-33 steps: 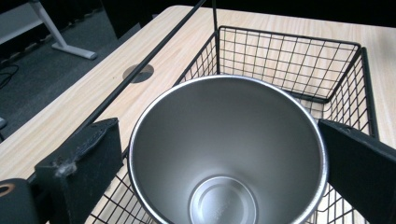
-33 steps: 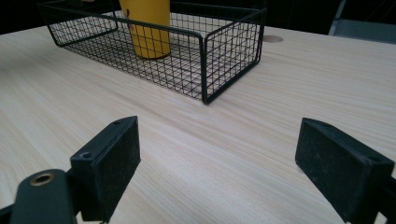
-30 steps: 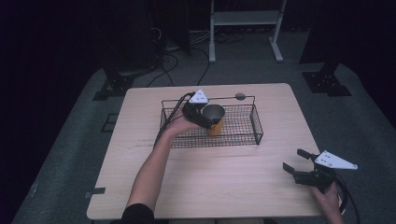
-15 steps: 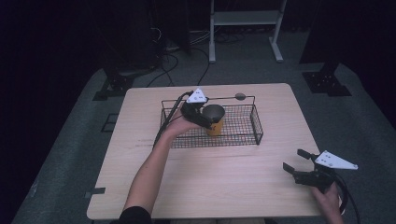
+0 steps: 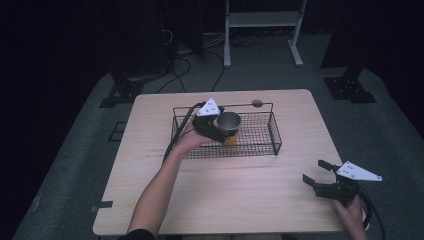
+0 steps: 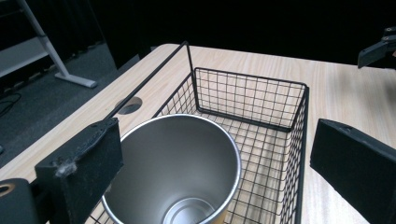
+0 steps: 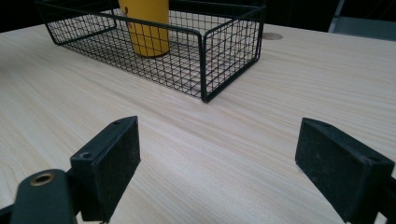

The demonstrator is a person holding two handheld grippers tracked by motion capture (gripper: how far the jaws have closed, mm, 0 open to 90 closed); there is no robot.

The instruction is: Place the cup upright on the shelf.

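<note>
A yellow cup [image 5: 229, 122] with a steel inside stands upright in the left half of a black wire basket [image 5: 265, 135]. My left gripper [image 5: 220, 131] hangs over the cup's near side. In the left gripper view it [image 6: 215, 149] is open, and the cup [image 6: 177, 172] sits between and below the jaws, with the left pad [image 6: 88, 158] close beside the rim. My right gripper [image 5: 314, 171] rests open near the table's front right corner, pointing toward the basket [image 7: 229, 42] and the cup [image 7: 144, 28], with bare table between its jaws.
The wooden table [image 5: 225, 200] has a round cable hole [image 5: 257, 103] just behind the basket. The basket's right half holds nothing. A white metal stand [image 5: 260, 20] and cables lie on the floor beyond the table.
My left gripper has shifted slightly back toward the person while the cup stays put in the basket. The right gripper has not moved.
</note>
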